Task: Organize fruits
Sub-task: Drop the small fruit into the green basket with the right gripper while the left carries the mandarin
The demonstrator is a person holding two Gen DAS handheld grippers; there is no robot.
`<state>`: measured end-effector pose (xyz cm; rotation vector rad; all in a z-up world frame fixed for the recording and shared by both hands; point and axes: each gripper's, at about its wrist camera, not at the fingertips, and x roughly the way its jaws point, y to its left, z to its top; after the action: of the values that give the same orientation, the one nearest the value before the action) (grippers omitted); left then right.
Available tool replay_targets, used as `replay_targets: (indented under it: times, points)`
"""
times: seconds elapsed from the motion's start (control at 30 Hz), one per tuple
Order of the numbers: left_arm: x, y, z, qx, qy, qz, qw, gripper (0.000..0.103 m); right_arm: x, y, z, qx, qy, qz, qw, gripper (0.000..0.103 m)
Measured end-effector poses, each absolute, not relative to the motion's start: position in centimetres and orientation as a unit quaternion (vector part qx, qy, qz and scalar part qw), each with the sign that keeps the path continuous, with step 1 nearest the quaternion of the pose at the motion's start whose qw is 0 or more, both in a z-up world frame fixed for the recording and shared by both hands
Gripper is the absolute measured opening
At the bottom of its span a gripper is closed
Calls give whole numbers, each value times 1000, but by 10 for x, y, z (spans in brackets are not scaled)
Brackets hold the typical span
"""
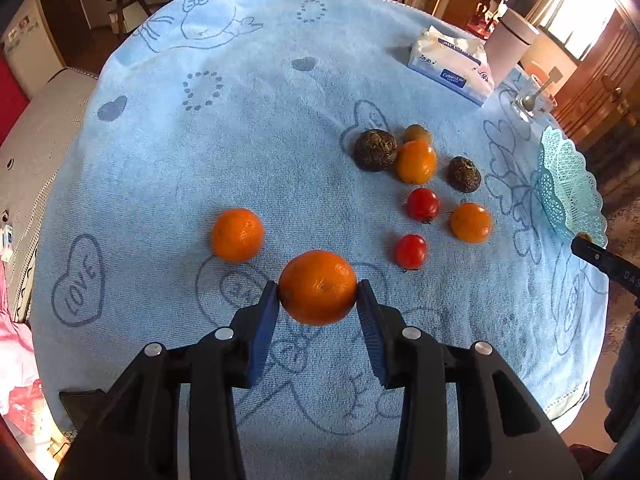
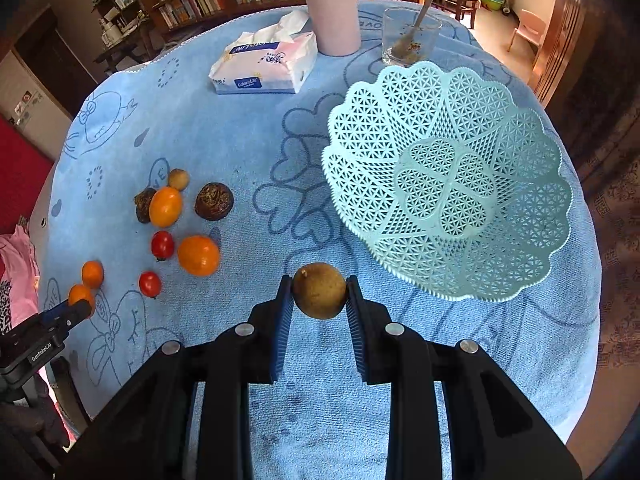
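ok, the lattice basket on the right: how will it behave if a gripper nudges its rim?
The basket looks like thin openwork plastic, so probably light and apt to slide on the blue towel. It appears empty, so little holds it down. The flared scalloped rim may flex or tip.

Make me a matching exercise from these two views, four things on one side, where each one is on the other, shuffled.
Things:
1. tangerine
2. brown fruit
3. spoon
4. tissue pack

Places:
A. in the drinking glass
B. held by the right hand-held gripper
C. on the towel, left of the pink tumbler
D. held by the left hand-held gripper

Pairs: 1-D, 2-B, 3-A, 4-C
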<state>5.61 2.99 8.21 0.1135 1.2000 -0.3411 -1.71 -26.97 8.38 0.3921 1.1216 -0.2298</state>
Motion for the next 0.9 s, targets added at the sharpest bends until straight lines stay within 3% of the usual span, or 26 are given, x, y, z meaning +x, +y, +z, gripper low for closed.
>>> replay_targets:
  times: [0.5, 0.57, 0.67, 0.9]
  points:
    - [39, -51, 92, 60, 554, -180, 811, 40, -30, -373, 70, 203, 526, -163, 810, 28]
    - [38, -59, 93, 60, 553, -180, 811, 40, -30, -379, 68, 206, 527, -161, 809, 31]
    - [37, -70, 94, 59, 553, -181, 811, 41, -33, -388, 69, 206, 521, -161, 812, 47]
    - [33, -107, 95, 68, 550, -196, 809, 41, -45, -405, 70, 208, 517, -156, 816, 47]
